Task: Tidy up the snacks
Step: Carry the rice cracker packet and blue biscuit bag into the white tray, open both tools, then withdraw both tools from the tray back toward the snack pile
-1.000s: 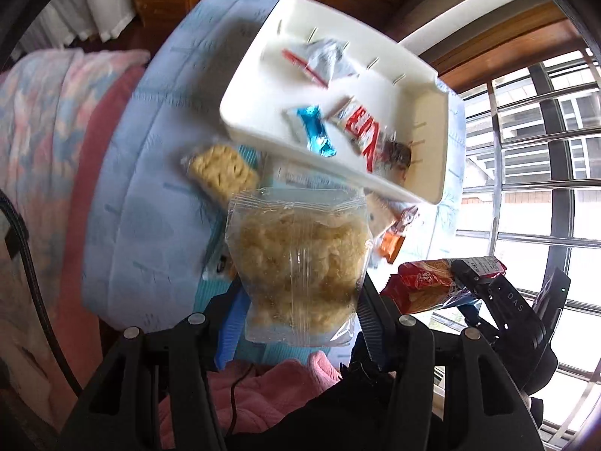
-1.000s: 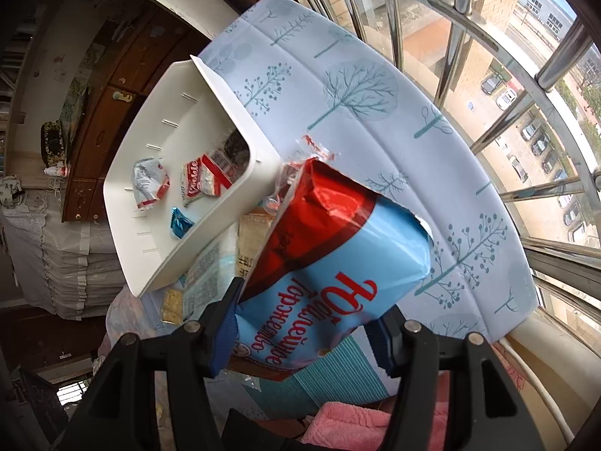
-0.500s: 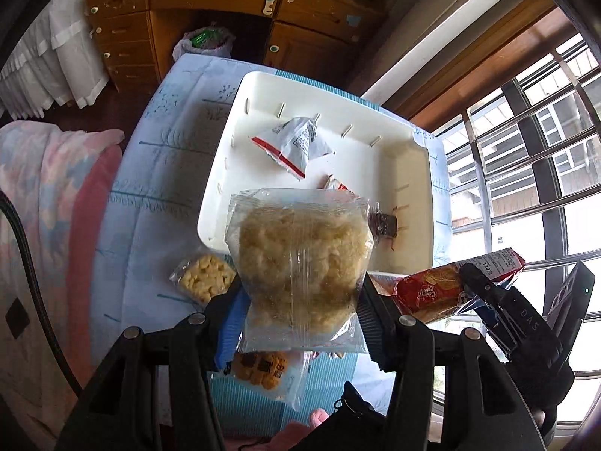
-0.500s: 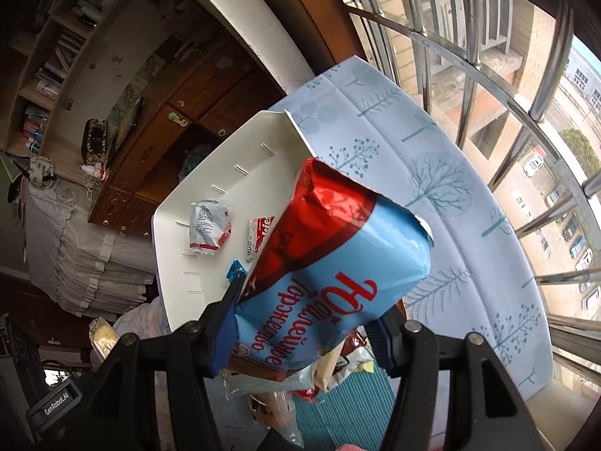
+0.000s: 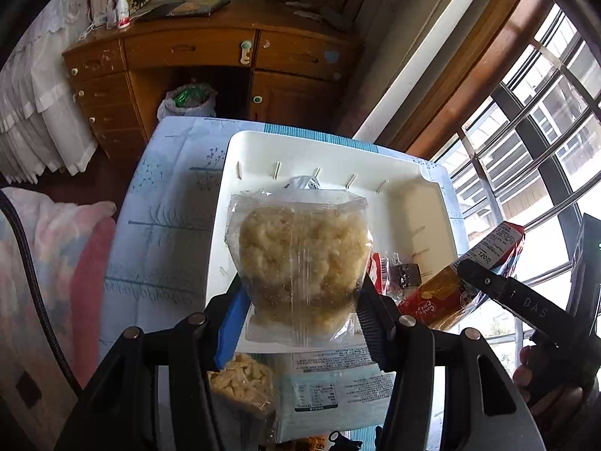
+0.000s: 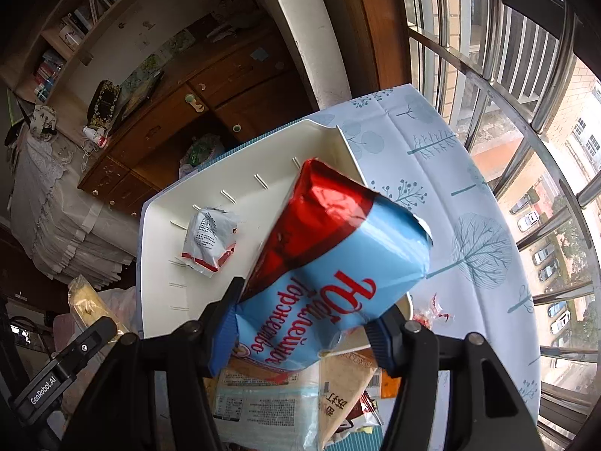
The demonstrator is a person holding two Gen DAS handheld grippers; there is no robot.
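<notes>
The clear bag of puffed yellow snack hangs over the near half of the white tray, clamped at its lower sides between the pads of the left gripper. To its right the blue-and-red foil pack is pinched the same way in the right gripper, its red top jutting over the tray's right corner. Both are airborne, neither inside yet.

Doing this well, I'd say, means carrying each pack past the rim and low to the floor of the tray before the jaws part, and aiming for bare floor: a small grey-and-red sachet sits toward the far side, and a red-and-white wrapper with a dark chocolate piece lies at the near right. Dropped from this height, the light bags could tumble or land on the rim.

Writing now: the foil pack carries large red Cyrillic lettering, upside down from this angle, too skewed to spell out. From the left wrist camera its back panel reads "120", the unit too small to tell. The right gripper's arm is stamped "DAS", the left one "GenRobot.AI". A pale blue printed packet lies on the tree-patterned tablecloth nearer us, its text too small to read.
</notes>
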